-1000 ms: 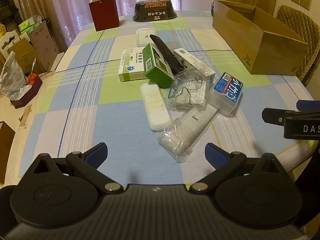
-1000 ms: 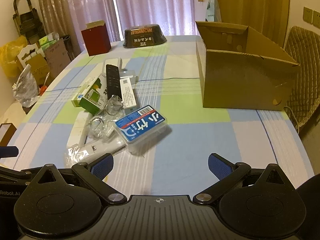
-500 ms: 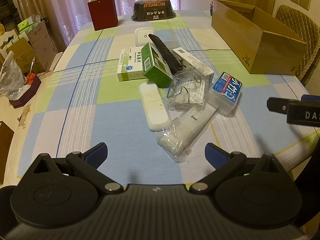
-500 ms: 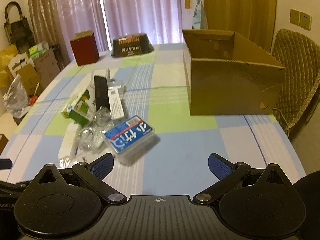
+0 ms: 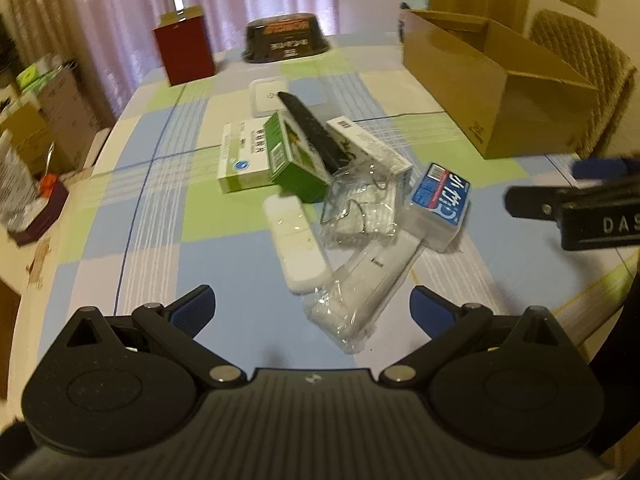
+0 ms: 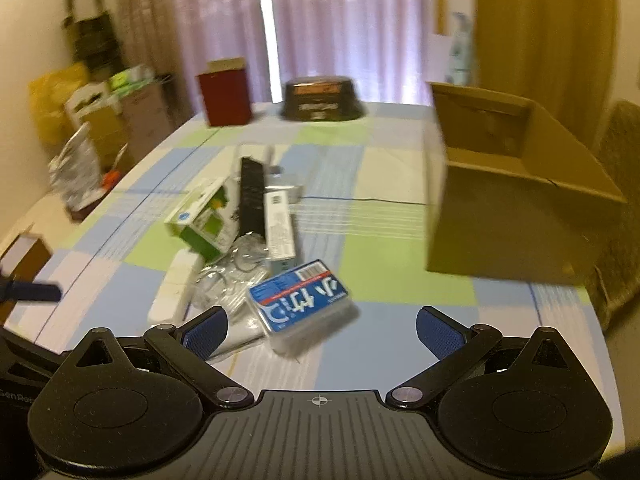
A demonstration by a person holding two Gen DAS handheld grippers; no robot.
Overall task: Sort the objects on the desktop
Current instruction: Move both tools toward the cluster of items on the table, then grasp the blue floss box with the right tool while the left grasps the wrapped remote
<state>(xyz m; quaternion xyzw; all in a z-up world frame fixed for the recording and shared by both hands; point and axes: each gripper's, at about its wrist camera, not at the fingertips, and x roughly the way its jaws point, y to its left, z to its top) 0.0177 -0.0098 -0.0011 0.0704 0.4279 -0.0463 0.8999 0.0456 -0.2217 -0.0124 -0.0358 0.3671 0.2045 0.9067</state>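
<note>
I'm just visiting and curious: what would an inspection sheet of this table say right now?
Surface: checked tablecloth, pale blue, green and white.
Job's things: blue-labelled clear box, green carton, black remote, white pill case and bagged items piled mid-table; open cardboard box alongside.
Clutter: red box, dark tub at the far end.
Grippers: left gripper and right gripper open, holding nothing.
Cables: nothing seen.
Surroundings: curtains, wicker chair, boxes on the floor.
</note>
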